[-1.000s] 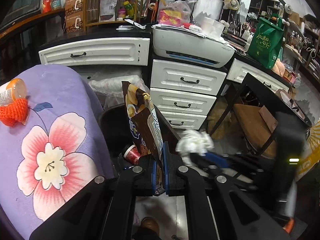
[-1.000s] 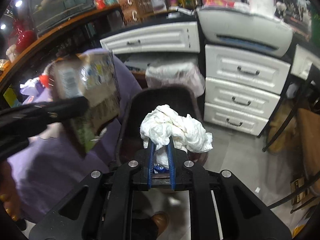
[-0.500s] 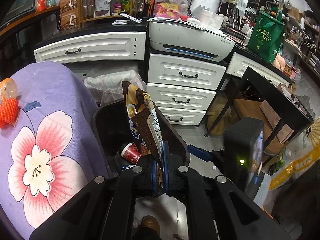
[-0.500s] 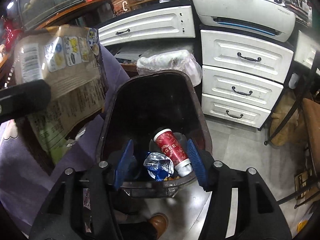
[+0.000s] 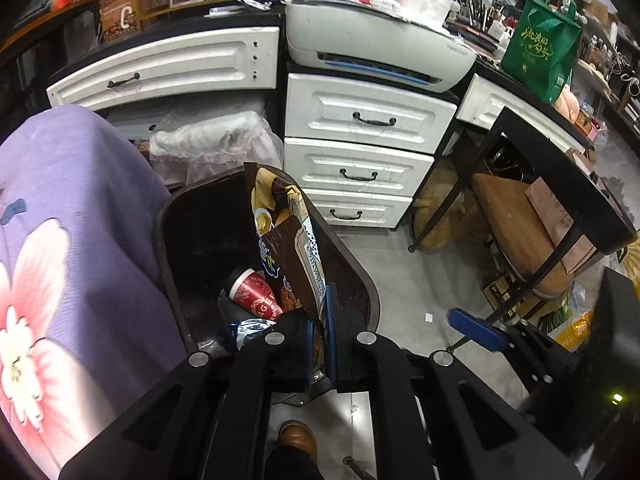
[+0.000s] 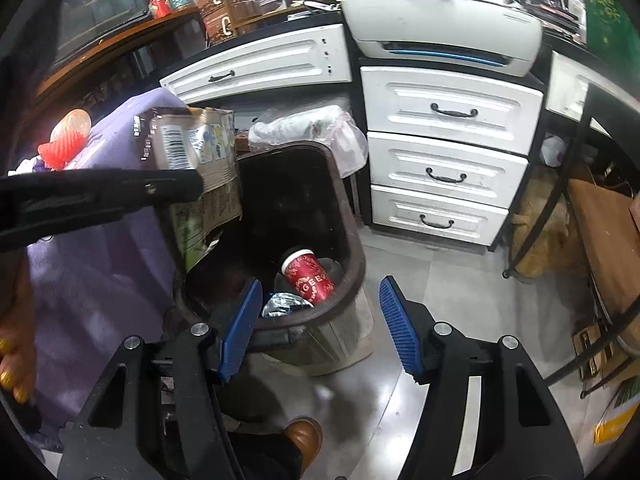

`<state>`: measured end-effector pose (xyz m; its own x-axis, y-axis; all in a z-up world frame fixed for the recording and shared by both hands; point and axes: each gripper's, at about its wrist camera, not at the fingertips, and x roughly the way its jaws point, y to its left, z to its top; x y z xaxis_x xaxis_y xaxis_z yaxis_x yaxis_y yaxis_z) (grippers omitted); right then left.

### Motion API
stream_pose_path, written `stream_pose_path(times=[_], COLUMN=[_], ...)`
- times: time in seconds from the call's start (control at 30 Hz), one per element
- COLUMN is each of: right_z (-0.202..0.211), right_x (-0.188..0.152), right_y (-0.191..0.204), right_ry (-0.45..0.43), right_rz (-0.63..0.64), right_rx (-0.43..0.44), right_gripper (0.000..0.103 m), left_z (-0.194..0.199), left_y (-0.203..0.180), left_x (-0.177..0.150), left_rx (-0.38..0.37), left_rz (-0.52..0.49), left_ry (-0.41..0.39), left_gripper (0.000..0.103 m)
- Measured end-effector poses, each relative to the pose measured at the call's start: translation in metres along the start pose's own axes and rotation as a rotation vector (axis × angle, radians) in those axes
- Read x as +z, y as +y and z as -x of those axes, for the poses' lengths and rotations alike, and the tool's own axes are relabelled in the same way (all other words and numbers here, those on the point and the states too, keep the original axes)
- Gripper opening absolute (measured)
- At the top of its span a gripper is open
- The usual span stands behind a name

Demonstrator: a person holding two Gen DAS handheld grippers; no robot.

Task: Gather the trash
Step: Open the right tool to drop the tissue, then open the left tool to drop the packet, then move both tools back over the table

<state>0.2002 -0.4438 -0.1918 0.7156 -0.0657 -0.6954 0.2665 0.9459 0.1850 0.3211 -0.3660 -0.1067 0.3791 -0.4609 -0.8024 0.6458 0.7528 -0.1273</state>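
A dark brown trash bin (image 5: 362,284) stands on the floor, holding a red paper cup (image 5: 256,294) and a crumpled foil wrapper (image 5: 248,326). My left gripper (image 5: 319,320) is shut on the lower edge of a brown snack bag (image 5: 286,240), which stands upright over the bin's right side. In the right wrist view the same bag (image 6: 200,148) hangs at the bin's left rim, with the left gripper's fingers (image 6: 120,188) across it. My right gripper (image 6: 320,286) hovers over the bin's near rim (image 6: 352,240), its jaws opening with nothing held between them; the cup (image 6: 310,278) lies below.
A purple flowered cloth (image 5: 72,220) covers a surface left of the bin. Behind stand white drawers (image 5: 360,168), a printer (image 5: 380,52) and a second bin with a clear liner (image 5: 212,144). A black-framed table (image 5: 560,184) is on the right. A person's brown shoe (image 5: 298,438) is below.
My right gripper let go of a white tissue wad and its jaws spread; the tissue is out of sight. My left gripper has sunk toward the bin with the bag.
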Motion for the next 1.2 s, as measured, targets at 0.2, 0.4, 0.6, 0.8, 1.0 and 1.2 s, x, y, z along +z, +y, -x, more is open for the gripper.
stream_pose_path(times=[0.2,0.4,0.6,0.8,1.0,1.2], right_z=[0.010,0.014,0.015,0.018,0.031,0.048], right_x=[-0.008,-0.012,-0.013,-0.013,-0.007,0.004], right_y=[-0.009,-0.010,-0.011,-0.010,0.003,0.027], right_ry=[-0.007,-0.013,-0.018,-0.026,-0.058,-0.089], right_rz=[-0.004,-0.010,-0.028,-0.029,-0.011,0.036], right_rx=[-0.010,-0.008,-0.006,-0.011,0.008,0.049], right_gripper=[0.062,0.062,0.062,0.062,0.065,0.068], left_z=[-0.019,-0.024,-0.009,0.017,0.059,0.108], left_y=[0.000,0.000,-0.001,-0.002,0.003,0.029], left_x=[-0.001,-0.001,0.003,0.000,-0.009,-0.015], left_rx=[0.029,0.043,0.028,0.030,0.067,0.117], left_rz=[0.000,0.003,0.009,0.023,0.018,0.041], left_ry=[0.033,0.040,-0.012,-0.073,-0.144,-0.207], left_gripper=[0.006,0.051,0.056,0.065,0.077,0.086])
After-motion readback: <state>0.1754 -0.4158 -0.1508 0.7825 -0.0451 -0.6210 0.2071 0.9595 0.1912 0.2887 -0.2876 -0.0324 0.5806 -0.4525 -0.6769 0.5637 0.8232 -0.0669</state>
